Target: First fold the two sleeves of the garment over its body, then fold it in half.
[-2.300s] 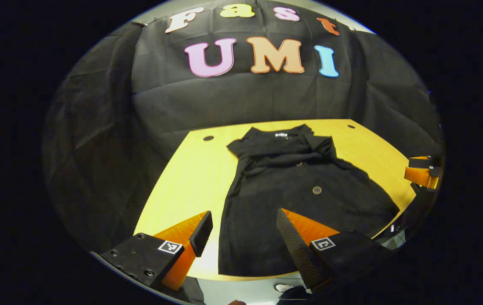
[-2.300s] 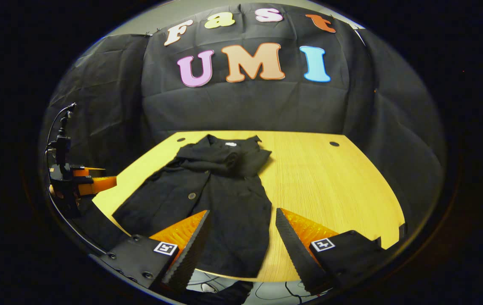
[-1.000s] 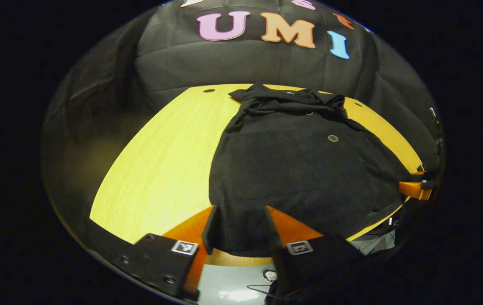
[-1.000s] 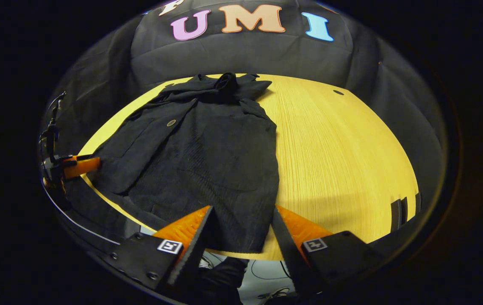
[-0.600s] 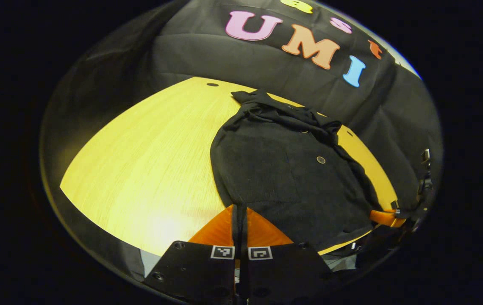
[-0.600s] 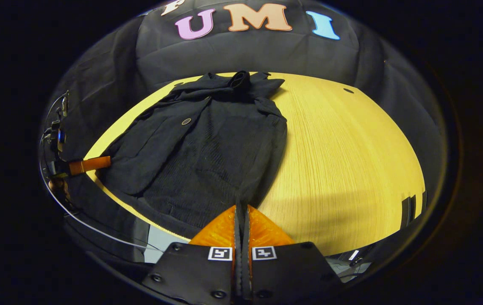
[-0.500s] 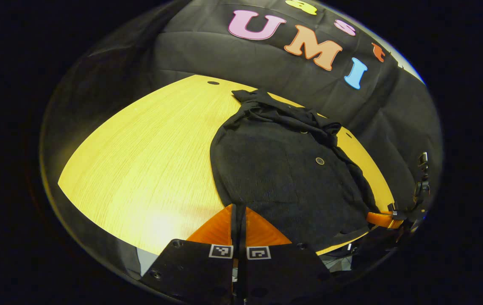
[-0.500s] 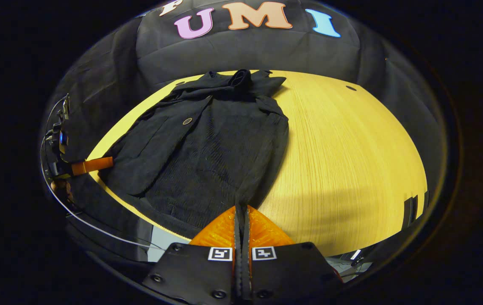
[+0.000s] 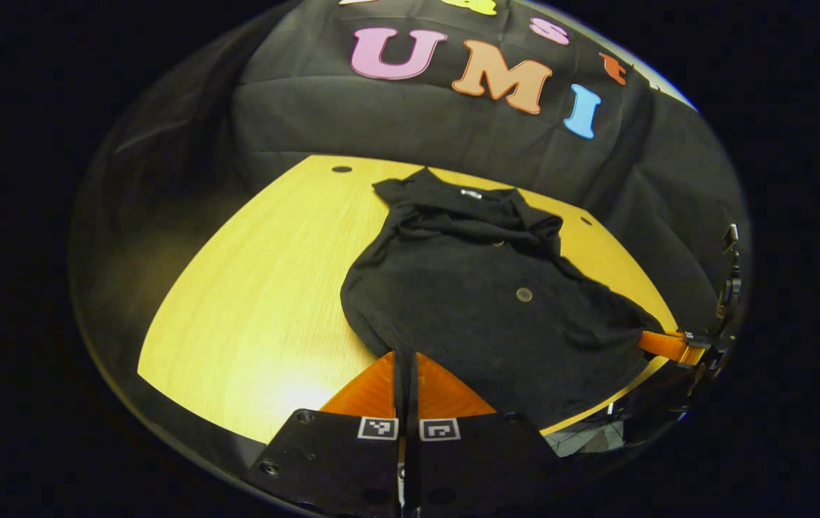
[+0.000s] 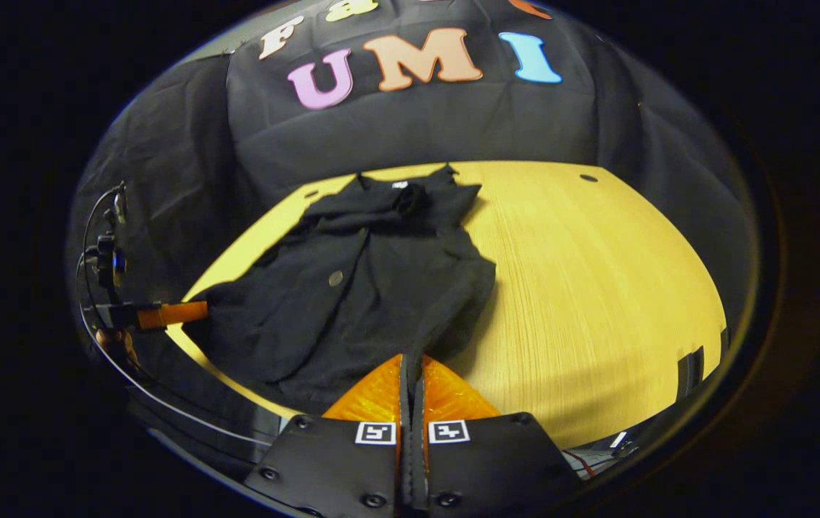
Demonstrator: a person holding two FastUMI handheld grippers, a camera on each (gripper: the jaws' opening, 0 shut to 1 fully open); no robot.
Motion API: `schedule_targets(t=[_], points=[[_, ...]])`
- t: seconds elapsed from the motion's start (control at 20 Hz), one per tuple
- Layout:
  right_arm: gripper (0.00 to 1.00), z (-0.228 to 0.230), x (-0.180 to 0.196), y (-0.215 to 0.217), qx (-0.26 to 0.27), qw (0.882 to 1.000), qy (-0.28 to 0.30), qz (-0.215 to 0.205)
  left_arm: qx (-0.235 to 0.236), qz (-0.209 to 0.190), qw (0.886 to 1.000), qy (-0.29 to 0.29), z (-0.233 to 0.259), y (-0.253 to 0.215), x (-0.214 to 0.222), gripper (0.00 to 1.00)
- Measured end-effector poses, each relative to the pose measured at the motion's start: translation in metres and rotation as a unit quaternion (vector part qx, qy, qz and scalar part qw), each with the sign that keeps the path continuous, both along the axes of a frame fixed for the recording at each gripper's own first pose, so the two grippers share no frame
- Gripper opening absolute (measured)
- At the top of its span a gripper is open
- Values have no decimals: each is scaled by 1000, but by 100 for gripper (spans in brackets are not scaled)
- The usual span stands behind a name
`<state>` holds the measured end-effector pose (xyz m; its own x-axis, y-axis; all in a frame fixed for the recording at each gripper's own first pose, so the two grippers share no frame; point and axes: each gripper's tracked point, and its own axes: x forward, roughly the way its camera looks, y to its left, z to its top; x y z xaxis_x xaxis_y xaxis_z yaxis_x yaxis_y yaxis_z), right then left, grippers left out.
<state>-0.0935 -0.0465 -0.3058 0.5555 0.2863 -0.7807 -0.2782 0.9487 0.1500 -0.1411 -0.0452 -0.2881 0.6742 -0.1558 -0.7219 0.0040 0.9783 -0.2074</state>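
A black buttoned garment [image 9: 482, 295] lies on the yellow wooden table [image 9: 259, 302], collar toward the far wall, both sleeves folded over its body. My left gripper [image 9: 406, 356] is shut on the hem's left corner, lifted a little off the table. In the right gripper view the same garment [image 10: 360, 288] spreads out ahead, and my right gripper [image 10: 413, 360] is shut on the hem's right corner. The right gripper [image 9: 665, 345] shows far off at the right edge of the left gripper view. The left gripper [image 10: 169, 314] shows at the left edge of the right gripper view.
Bare tabletop [image 10: 597, 288] stretches to the right of the garment in the right gripper view and to its left in the left gripper view. Small round holes [image 9: 342, 169] mark the table's far corners. Black cloth walls surround the table.
Both grippers came down over the hem corners and shut on them. Since then they have risen and moved forward, drawing the near hem off the table edge toward the collar.
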Motion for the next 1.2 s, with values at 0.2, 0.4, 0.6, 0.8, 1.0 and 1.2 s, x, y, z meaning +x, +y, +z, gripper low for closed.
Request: schedule_targets(t=[0.2,0.4,0.6,0.8,1.0,1.2], points=[[2,45,39,4,21,999,-44,-6,14,-10,999,-42,51,3,41,0],[2,74,84,10,33,997,-63,2,32,-12,997,-66,77,10,89,0],[2,95,130,15,43,996,-76,7,32,-6,997,-69,88,13,136,0],[2,112,178,22,46,994,-94,17,31,1,996,-80,101,15,183,0],[2,112,229,25,43,994,-96,24,42,-7,995,-85,101,14,230,0],[2,99,276,26,39,995,-88,23,57,-15,995,-74,84,13,276,0]])
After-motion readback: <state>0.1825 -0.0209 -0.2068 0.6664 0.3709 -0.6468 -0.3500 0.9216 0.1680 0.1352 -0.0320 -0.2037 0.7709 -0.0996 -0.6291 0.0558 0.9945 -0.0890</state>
